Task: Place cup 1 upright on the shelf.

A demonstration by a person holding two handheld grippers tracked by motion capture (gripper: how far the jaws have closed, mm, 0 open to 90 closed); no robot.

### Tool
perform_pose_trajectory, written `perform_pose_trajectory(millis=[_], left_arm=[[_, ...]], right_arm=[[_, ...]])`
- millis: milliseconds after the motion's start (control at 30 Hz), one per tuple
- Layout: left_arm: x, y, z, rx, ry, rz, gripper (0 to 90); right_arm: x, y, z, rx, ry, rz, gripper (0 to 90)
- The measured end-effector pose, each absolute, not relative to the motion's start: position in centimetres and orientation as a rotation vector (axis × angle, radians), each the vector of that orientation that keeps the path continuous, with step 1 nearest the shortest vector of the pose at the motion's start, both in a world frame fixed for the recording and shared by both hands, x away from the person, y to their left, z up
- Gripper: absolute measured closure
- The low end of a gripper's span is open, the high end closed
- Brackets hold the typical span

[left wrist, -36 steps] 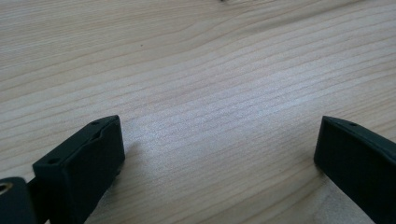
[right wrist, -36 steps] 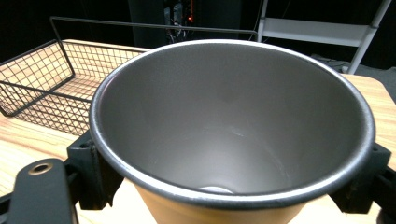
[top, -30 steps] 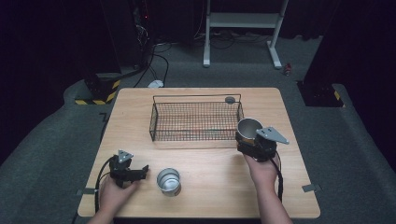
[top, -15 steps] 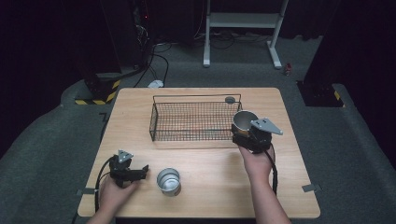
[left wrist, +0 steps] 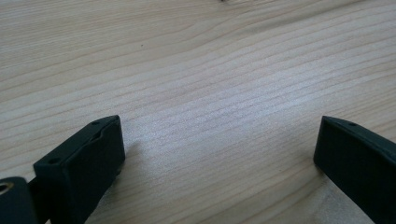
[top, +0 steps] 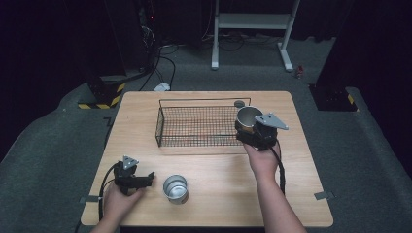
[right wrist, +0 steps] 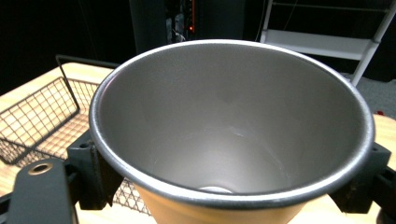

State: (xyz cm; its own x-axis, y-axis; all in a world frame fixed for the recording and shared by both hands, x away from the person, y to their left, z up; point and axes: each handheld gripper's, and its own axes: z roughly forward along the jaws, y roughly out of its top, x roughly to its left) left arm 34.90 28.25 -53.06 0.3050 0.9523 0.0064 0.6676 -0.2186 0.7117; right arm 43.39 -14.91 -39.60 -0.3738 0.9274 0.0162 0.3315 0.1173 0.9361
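Note:
My right gripper [top: 248,127] is shut on a metal cup [top: 248,117] and holds it up at the right end of the black wire basket [top: 197,125]. In the right gripper view the cup [right wrist: 233,135] stands upright between the jaws, its empty inside facing the camera, with the basket [right wrist: 42,116] at the left. A second metal cup [top: 175,188] stands on the table near the front edge. My left gripper [top: 148,178] lies low on the wood just left of that cup, open. In the left gripper view its fingers [left wrist: 84,163] rest wide apart on bare wood.
A small dark round object [top: 239,103] lies on the wooden table [top: 218,194] behind the basket's far right corner. Beyond the table are a white metal stand [top: 252,29] and cables on the dark floor.
My right gripper has carried the cup up and slightly left, from beside the basket's right end to over its right edge. The left gripper and the front cup have stayed put.

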Motion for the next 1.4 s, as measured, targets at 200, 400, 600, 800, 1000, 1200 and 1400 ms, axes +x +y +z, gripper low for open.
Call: perform_pose_trajectory(millis=[200, 400, 600, 800, 1000, 1200, 1400], left_arm=[[34.8, 28.2, -53.1, 1.967, 1.435, 0.61, 3.0], [34.8, 28.2, -53.1, 1.967, 1.434, 0.61, 3.1], [34.8, 28.2, -53.1, 1.966, 1.435, 0.609, 3.1], [34.8, 28.2, -53.1, 1.966, 1.434, 0.609, 3.2], [34.8, 28.2, -53.1, 1.967, 1.434, 0.609, 3.3], [34.8, 28.2, -53.1, 1.967, 1.434, 0.608, 3.3], [34.8, 28.2, -53.1, 1.968, 1.432, 0.609, 3.4]], right_arm=[[44.7, -14.3, -39.0, 1.221, 1.8, 1.264, 14.2], [46.4, -13.4, -38.9, 1.215, 1.803, 1.257, 14.2], [47.9, -12.7, -39.2, 1.22, 1.798, 1.254, 14.3], [49.6, -12.0, -39.3, 1.263, 1.809, 1.236, 14.3], [50.9, -11.6, -39.3, 1.267, 1.823, 1.207, 14.3], [51.4, -11.4, -39.4, 1.296, 1.83, 1.238, 14.3], [51.9, -11.3, -40.4, 1.331, 1.857, 1.207, 14.3]])
